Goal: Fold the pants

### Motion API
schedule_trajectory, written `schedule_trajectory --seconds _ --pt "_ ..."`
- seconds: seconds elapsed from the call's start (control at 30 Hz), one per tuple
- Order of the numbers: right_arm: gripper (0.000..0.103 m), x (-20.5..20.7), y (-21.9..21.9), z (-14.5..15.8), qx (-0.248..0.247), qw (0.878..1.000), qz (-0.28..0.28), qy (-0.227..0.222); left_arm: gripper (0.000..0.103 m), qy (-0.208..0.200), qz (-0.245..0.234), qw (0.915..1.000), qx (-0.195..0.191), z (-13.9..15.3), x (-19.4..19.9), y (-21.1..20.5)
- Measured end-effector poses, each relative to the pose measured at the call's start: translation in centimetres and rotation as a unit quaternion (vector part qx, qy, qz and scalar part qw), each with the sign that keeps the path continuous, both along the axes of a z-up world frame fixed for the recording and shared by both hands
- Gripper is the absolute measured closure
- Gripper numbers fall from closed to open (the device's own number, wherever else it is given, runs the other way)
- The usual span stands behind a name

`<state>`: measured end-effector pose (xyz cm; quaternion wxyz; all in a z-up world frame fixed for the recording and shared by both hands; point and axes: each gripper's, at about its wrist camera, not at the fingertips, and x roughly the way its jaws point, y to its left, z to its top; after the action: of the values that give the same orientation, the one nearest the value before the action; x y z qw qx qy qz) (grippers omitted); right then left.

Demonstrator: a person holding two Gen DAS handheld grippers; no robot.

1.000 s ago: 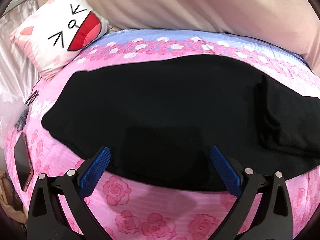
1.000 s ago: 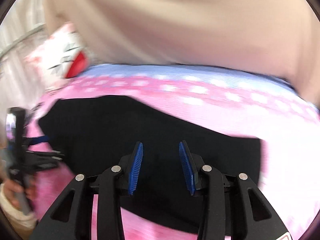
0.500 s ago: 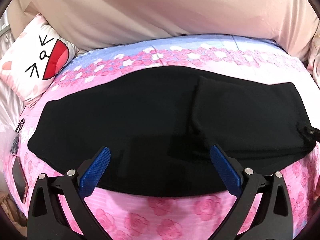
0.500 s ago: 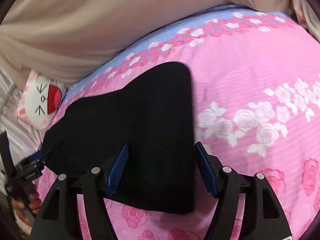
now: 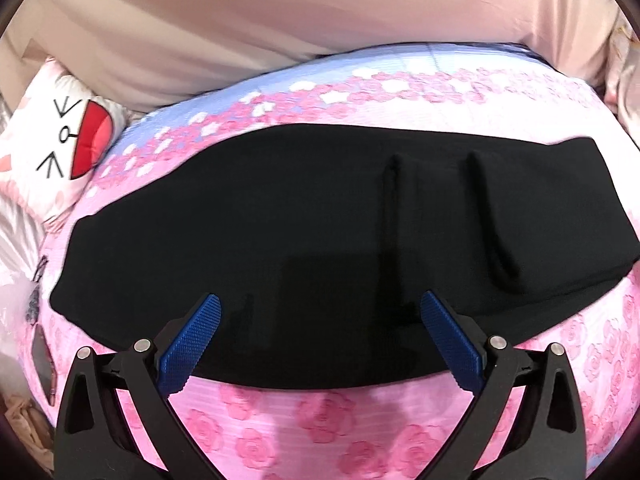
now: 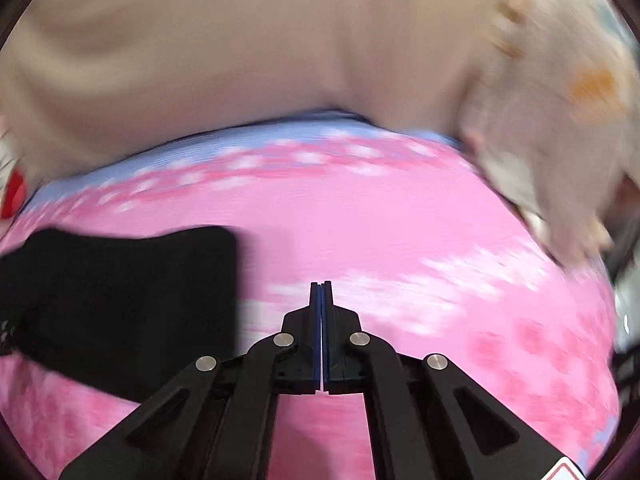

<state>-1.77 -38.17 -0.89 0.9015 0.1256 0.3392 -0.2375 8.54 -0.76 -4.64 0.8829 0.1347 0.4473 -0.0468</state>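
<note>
Black pants (image 5: 280,220) lie folded lengthwise across the pink rose-print bed sheet (image 5: 304,420), with raised folds right of the middle. My left gripper (image 5: 320,320) stands open just above the near edge of the pants, nothing between its blue pads. In the right wrist view my right gripper (image 6: 321,292) is shut with nothing in it, over bare sheet (image 6: 400,240). The end of the pants (image 6: 132,292) lies to its left, apart from it. That view is blurred by motion.
A white cushion with a cartoon face (image 5: 52,148) sits at the far left. A beige blanket (image 5: 320,20) runs along the far side of the bed. A dark phone (image 5: 44,364) lies by the left edge. A pale fuzzy cover (image 6: 560,120) is at the right.
My right gripper swung right, off the pants and over bare sheet, and its jaws went from open to shut. My left gripper shifted right along the near edge, staying open.
</note>
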Motion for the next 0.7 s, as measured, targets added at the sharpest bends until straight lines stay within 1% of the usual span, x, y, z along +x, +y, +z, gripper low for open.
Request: schedule_trajectory --seconds 0.03,0.07,0.1,0.13,0.17,0.2,0.23,0.27,0.3,0.37,0.4,0.43,0.47,0.5,0.53,0.57,0.6,0.63,0.7 --pt "0.096 -1.5 -0.9 0.5 0.023 1.000 -0.006 -0.016 0.005 0.001 0.000 1.0000 0.000 -0.2 0.0 -0.2" --pt "0.092 -2.1 -0.6 1.0 0.016 1.000 -0.003 -0.017 0.005 0.002 0.000 1.0000 0.000 -0.3 0.0 -0.2" --pt "0.092 -2.3 0.3 1.4 0.000 1.000 0.009 -0.012 0.005 0.002 0.001 1.0000 0.000 -0.4 0.0 -0.2" --pt "0.092 -2.0 1.7 1.7 -0.013 1.000 0.028 -0.006 0.005 0.003 0.002 1.0000 -0.001 -0.4 0.1 -0.1" --pt "0.089 -1.3 3.8 1.8 -0.015 0.998 0.064 -0.001 0.005 0.005 0.006 1.0000 -0.004 -0.5 0.2 0.1" --pt "0.084 -0.4 5.5 1.8 -0.010 0.995 0.096 0.000 0.005 0.005 0.010 0.9999 -0.006 -0.5 0.2 0.4" --pt "0.062 0.5 7.5 1.6 -0.001 0.991 0.132 0.001 0.005 0.005 0.013 0.9999 -0.007 -0.5 0.3 0.7" --pt "0.042 2.0 10.5 1.1 0.010 0.983 0.183 0.004 0.005 0.004 0.017 0.9998 -0.008 -0.4 0.3 1.0" --pt "0.040 3.5 13.2 0.6 0.012 0.975 0.223 0.009 0.005 0.001 0.022 0.9997 -0.011 -0.3 0.2 1.6" --pt "0.041 6.6 18.9 -0.9 0.012 0.953 0.300 0.033 0.005 -0.002 0.029 0.9995 -0.014 0.0 0.0 2.6" --pt "0.041 8.0 21.4 -1.7 0.005 0.943 0.329 0.045 0.005 -0.003 0.034 0.9993 -0.016 0.1 -0.2 3.4" --pt "0.041 8.7 22.9 -2.4 -0.001 0.938 0.342 0.055 0.005 -0.004 0.037 0.9991 -0.018 0.1 -0.4 4.1" --pt "0.041 10.3 24.6 -3.7 -0.011 0.932 0.355 0.074 0.005 -0.005 0.041 0.9989 -0.020 0.2 -0.5 4.8" --pt "0.042 11.5 25.7 -4.8 -0.021 0.929 0.359 0.089 0.005 -0.006 0.045 0.9987 -0.023 0.2 -0.6 5.6" --pt "0.054 12.3 26.0 -5.6 -0.029 0.931 0.350 0.098 0.005 -0.006 0.048 0.9985 -0.025 0.2 -0.7 6.3" --pt "0.074 12.9 26.1 -5.8 -0.040 0.938 0.331 0.095 0.005 -0.007 0.051 0.9983 -0.029 0.3 -0.8 6.9" --pt "0.081 13.3 25.8 -5.5 -0.020 0.940 0.329 0.088 0.005 -0.006 0.053 0.9980 -0.035 0.3 -0.8 7.7" --pt "0.092 13.4 25.3 -4.6 0.010 0.943 0.324 0.080 0.005 -0.005 0.054 0.9978 -0.039 0.2 -0.8 8.3" --pt "0.092 13.6 25.6 -2.6 0.032 0.944 0.323 0.054 0.005 -0.006 0.058 0.9974 -0.043 0.2 -0.6 9.2"
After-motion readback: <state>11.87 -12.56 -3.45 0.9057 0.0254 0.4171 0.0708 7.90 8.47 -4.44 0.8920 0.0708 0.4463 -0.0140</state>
